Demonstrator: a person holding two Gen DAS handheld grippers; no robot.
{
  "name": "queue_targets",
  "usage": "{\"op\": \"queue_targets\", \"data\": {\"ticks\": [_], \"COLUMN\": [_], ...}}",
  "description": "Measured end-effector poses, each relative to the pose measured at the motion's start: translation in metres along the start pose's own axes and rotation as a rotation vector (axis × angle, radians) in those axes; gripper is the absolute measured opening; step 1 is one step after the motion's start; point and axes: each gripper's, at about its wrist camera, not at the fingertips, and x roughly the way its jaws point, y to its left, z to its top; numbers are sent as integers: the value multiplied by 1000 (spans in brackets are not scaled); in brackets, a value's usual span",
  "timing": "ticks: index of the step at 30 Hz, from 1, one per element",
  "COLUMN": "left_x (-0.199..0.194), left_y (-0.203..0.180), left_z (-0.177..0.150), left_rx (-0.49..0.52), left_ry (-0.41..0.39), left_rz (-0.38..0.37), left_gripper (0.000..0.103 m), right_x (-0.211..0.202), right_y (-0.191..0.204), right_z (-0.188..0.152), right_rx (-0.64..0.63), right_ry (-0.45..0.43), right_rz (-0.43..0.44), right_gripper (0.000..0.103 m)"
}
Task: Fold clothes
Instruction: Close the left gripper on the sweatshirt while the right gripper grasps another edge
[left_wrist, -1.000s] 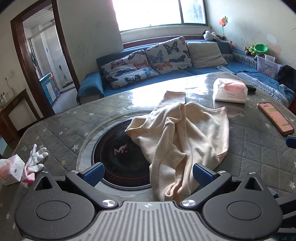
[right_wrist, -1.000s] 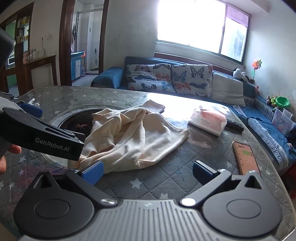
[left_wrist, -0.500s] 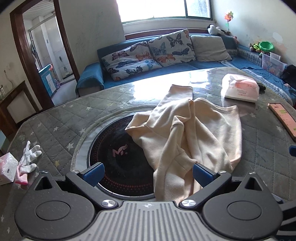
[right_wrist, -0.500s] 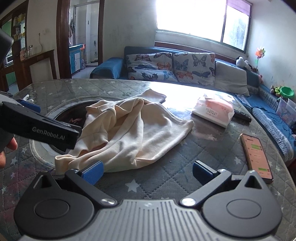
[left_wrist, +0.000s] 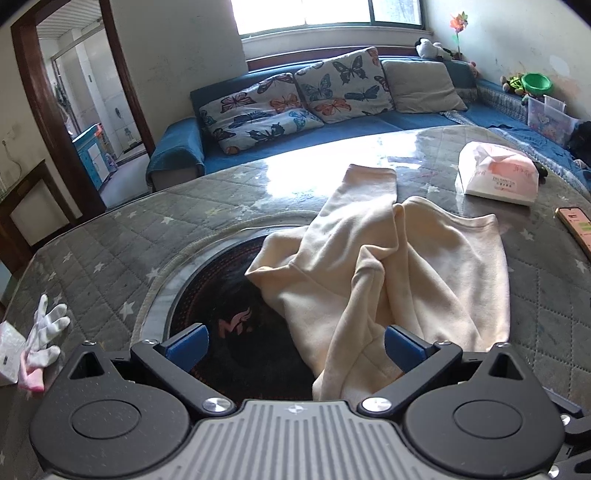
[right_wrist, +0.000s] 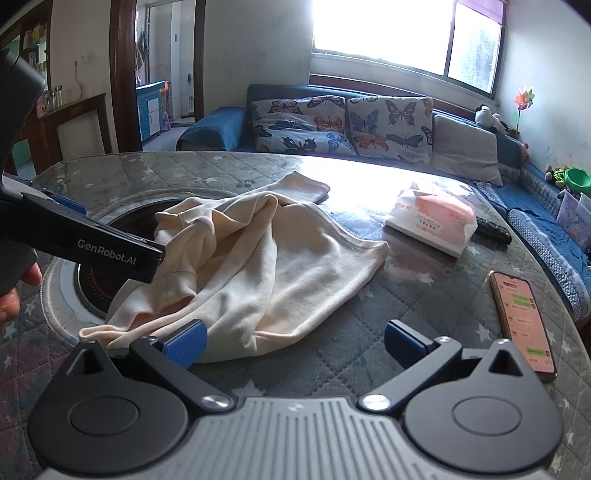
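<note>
A cream sweatshirt (left_wrist: 388, 273) lies crumpled on the round quilted table (left_wrist: 110, 251), partly over the black centre disc (left_wrist: 221, 317). One sleeve points away toward the sofa. My left gripper (left_wrist: 293, 345) is open just above the garment's near edge, and cloth lies between its blue pads. In the right wrist view the same sweatshirt (right_wrist: 266, 266) spreads ahead. My right gripper (right_wrist: 293, 341) is open, its left pad touching the near hem. The left gripper's black finger (right_wrist: 110, 254) reaches in from the left over the cloth.
A white and pink tissue pack (left_wrist: 498, 177) and a phone (right_wrist: 521, 317) lie on the table's right side, with a dark remote (right_wrist: 493, 229) behind the pack. A white glove (left_wrist: 44, 336) and a small box (left_wrist: 9, 350) lie at the left edge. A blue sofa (left_wrist: 351, 122) stands beyond.
Both grippers have moved forward and lower toward the sweatshirt, which now looks larger and reaches the pads. The garment itself has hardly shifted.
</note>
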Motion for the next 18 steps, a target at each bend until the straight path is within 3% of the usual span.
{"op": "queue_targets", "data": {"ticks": [5,10,14,18], "left_x": [16,29,39,50], "left_y": [-7,-13,-17,-17], "left_z": [8,16,24,30], "left_rx": [27,63,79,83], "left_ry": [13,17,12,25], "left_rz": [-37,-82,-97,-118], "left_gripper": [95,80,76,59], "right_x": [11,21,30,38], "right_y": [-7,-13,-17,-22], "right_z": [6,11,17,21], "right_rx": [15,29,35,47], "right_ry": [11,14,17,22], "right_rz": [0,6,12,23], "right_gripper": [98,95,93,88]}}
